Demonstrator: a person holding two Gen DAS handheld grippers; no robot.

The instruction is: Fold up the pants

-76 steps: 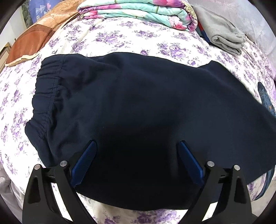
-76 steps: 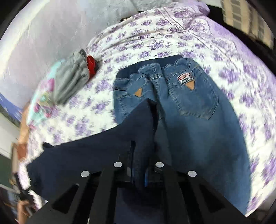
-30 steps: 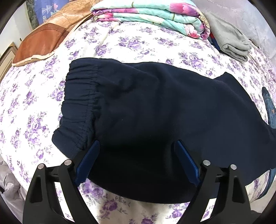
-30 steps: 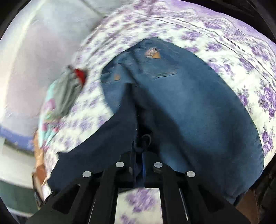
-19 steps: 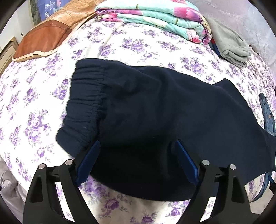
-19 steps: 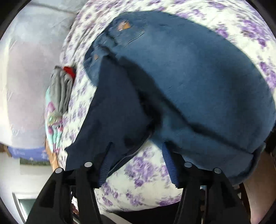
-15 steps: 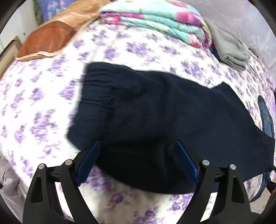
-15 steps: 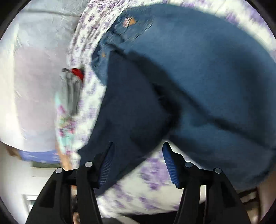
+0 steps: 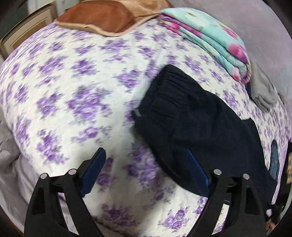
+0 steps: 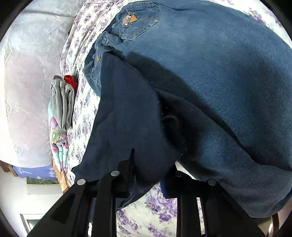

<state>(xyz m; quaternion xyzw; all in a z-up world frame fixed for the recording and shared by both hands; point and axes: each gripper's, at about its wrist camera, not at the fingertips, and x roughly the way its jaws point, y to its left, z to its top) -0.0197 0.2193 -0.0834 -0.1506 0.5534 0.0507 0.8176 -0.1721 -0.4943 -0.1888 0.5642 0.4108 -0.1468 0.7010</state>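
Hovering over the bed (image 9: pixel 76 76), left gripper (image 9: pixel 146 165) has its jaws spread wide and grips nothing; bare floral bedspread shows between the fingers. Its right-side finger (image 9: pixel 198 173) overlaps the near edge of the navy pants (image 9: pixel 191 116) in the left wrist view; contact can't be confirmed, frame is motion-blurred. Left gripper points across the bed toward the brown pillow (image 9: pixel 102 16), tilted down at the bedspread.

Right gripper (image 10: pixel 148 173) is also released, jaws apart, nothing clamped. A fold of the navy pants (image 10: pixel 127 113) sits in the gap between its fingers, draped against the left-side finger (image 10: pixel 130 171); whether the pads touch cloth is unclear. The right gripper looks along the pants leg.

Navy pants lie stretched flat on the bed, elastic waistband (image 9: pixel 169 85) end nearest the pillow, leg running away from it. The far leg end overlaps the blue jeans (image 10: pixel 219 73), which lie spread on the bed, back pockets up.

Beyond the pants from the left gripper: folded floral blanket (image 9: pixel 206 36), with a folded grey garment (image 9: pixel 262 91) just beside it. In the right wrist view something red (image 10: pixel 70 82) sits against that grey garment (image 10: pixel 62 104).
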